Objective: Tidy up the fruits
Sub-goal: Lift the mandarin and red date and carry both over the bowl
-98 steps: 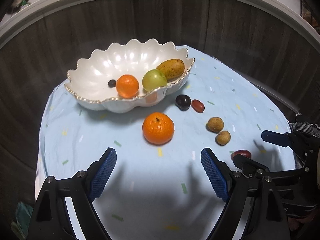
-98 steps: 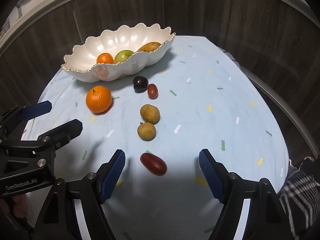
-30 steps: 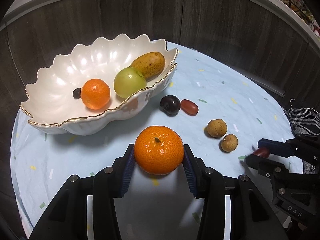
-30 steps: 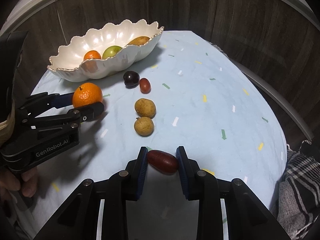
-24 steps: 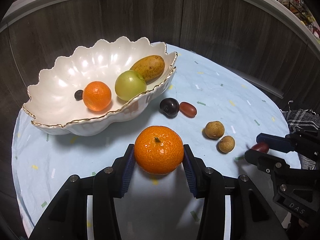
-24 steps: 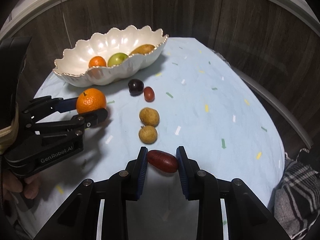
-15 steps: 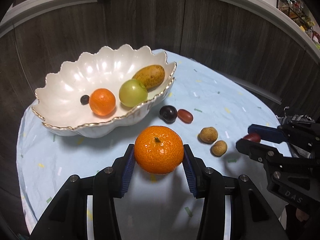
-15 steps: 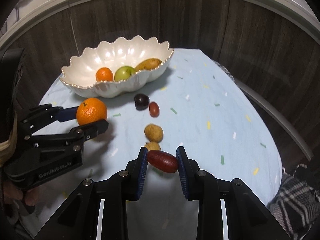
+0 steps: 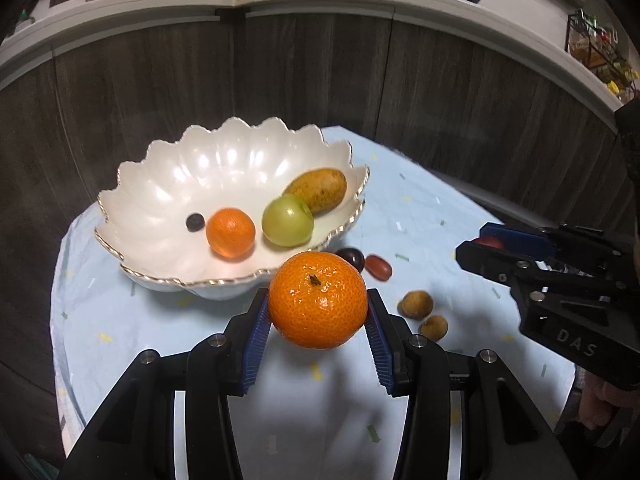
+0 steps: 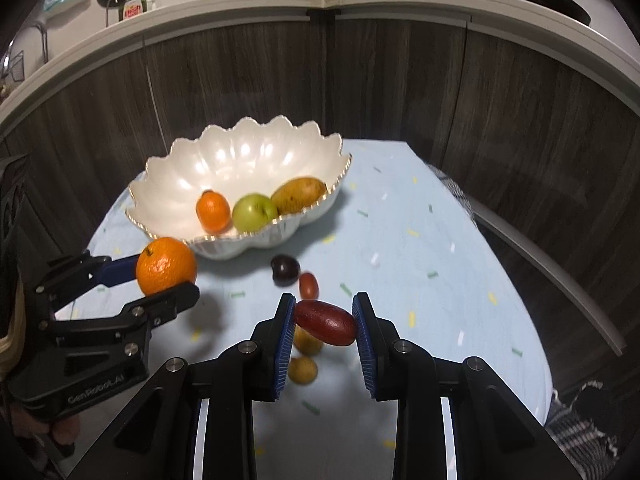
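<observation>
My left gripper point(image 9: 318, 318) is shut on a large orange point(image 9: 318, 304) and holds it above the table, in front of the white scalloped bowl point(image 9: 160, 200). It also shows in the right wrist view point(image 10: 164, 280). My right gripper point(image 10: 324, 322) is shut on a dark red date point(image 10: 325, 322), lifted above the cloth; it shows at the right of the left wrist view point(image 9: 486, 246). The bowl point(image 10: 240, 160) holds a small orange point(image 9: 231, 233), a green apple point(image 9: 287, 221), a brown mango point(image 9: 318, 191) and a dark berry point(image 9: 195, 222).
On the light blue cloth point(image 10: 420, 260) lie a dark plum point(image 10: 285, 269), a small red date point(image 10: 308, 285) and two brown longans point(image 9: 416, 304), point(image 9: 433, 327). A dark wood panel wall curves behind the table. A plaid cloth point(image 10: 580, 420) hangs at the right edge.
Both grippers have closed on their fruit, the left on the orange and the right on the red date, and have risen well above the table, nearer the bowl.
</observation>
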`<action>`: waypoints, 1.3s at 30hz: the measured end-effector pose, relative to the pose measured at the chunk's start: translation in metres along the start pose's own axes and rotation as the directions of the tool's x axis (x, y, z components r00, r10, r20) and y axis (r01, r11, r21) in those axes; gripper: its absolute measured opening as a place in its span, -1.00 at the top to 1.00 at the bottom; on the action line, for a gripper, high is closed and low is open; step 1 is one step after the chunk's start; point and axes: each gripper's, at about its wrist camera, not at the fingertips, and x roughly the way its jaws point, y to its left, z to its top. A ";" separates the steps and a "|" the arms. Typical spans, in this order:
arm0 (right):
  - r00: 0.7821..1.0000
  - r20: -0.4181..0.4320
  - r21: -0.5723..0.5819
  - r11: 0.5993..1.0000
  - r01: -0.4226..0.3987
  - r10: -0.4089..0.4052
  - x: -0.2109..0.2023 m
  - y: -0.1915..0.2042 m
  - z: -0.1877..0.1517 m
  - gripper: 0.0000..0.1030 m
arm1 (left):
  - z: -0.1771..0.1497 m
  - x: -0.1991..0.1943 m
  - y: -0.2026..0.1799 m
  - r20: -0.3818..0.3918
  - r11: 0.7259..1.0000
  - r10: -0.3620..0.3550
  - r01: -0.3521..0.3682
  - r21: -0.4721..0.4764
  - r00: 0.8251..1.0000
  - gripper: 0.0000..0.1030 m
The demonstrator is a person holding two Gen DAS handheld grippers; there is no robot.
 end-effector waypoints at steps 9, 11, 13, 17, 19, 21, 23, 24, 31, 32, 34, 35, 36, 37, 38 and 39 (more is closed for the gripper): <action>0.998 0.049 -0.050 0.998 -0.030 0.033 -0.003 0.007 0.029 0.41 | 0.019 -0.017 0.010 0.059 0.999 0.041 -0.039 -0.027 0.997 0.12; 0.997 0.063 -0.071 0.997 -0.035 0.039 -0.004 0.011 0.037 0.41 | 0.023 -0.018 0.013 0.065 0.998 0.050 -0.048 -0.034 0.997 0.12; 0.996 0.075 -0.087 0.995 -0.040 0.047 -0.005 0.014 0.043 0.41 | 0.027 -0.019 0.017 0.071 0.997 0.063 -0.060 -0.040 0.995 0.12; 0.993 0.097 -0.116 0.992 -0.053 0.064 -0.004 0.023 0.057 0.41 | 0.033 -0.022 0.023 0.080 0.996 0.080 -0.076 -0.054 0.994 0.12; 0.992 0.102 -0.123 0.991 -0.058 0.071 -0.002 0.025 0.061 0.41 | 0.036 -0.024 0.026 0.084 0.995 0.087 -0.083 -0.058 0.993 0.12; 0.991 0.106 -0.130 0.989 -0.064 0.079 0.000 0.028 0.067 0.41 | 0.040 -0.026 0.030 0.089 0.994 0.099 -0.093 -0.064 0.991 0.12; 0.990 0.109 -0.138 0.988 -0.069 0.085 0.002 0.029 0.072 0.41 | 0.042 -0.029 0.034 0.093 0.993 0.107 -0.101 -0.069 0.990 0.12; 0.990 0.111 -0.141 0.987 -0.072 0.088 0.003 0.030 0.075 0.41 | 0.043 -0.029 0.036 0.094 0.992 0.111 -0.105 -0.072 0.989 0.12; 0.989 0.115 -0.151 0.985 -0.081 0.098 0.012 0.033 0.095 0.41 | 0.059 -0.029 0.051 0.109 0.986 0.146 -0.135 -0.099 0.983 0.12; 0.988 0.115 -0.153 0.985 -0.082 0.100 0.014 0.034 0.099 0.41 | 0.062 -0.029 0.053 0.110 0.985 0.149 -0.138 -0.102 0.983 0.12; 0.988 0.117 -0.155 0.984 -0.083 0.102 0.017 0.034 0.104 0.41 | 0.066 -0.028 0.057 0.114 0.984 0.154 -0.142 -0.108 0.982 0.12; 0.988 0.118 -0.156 0.984 -0.084 0.103 0.018 0.035 0.106 0.41 | 0.068 -0.027 0.059 0.115 0.983 0.157 -0.144 -0.111 0.981 0.12; 0.987 0.119 -0.156 0.984 -0.085 0.104 0.020 0.036 0.110 0.41 | 0.070 -0.026 0.061 0.116 0.982 0.162 -0.148 -0.114 0.980 0.12; 0.987 0.120 -0.158 0.984 -0.085 0.105 0.022 0.036 0.112 0.41 | 0.072 -0.025 0.064 0.117 0.981 0.167 -0.153 -0.118 0.979 0.12; 0.987 0.122 -0.161 0.983 -0.086 0.106 0.024 0.037 0.114 0.41 | 0.073 -0.024 0.065 0.118 0.981 0.169 -0.154 -0.121 0.979 0.12; 0.987 0.123 -0.163 0.983 -0.087 0.108 0.026 0.037 0.117 0.41 | 0.075 -0.022 0.068 0.118 0.980 0.171 -0.156 -0.126 0.978 0.12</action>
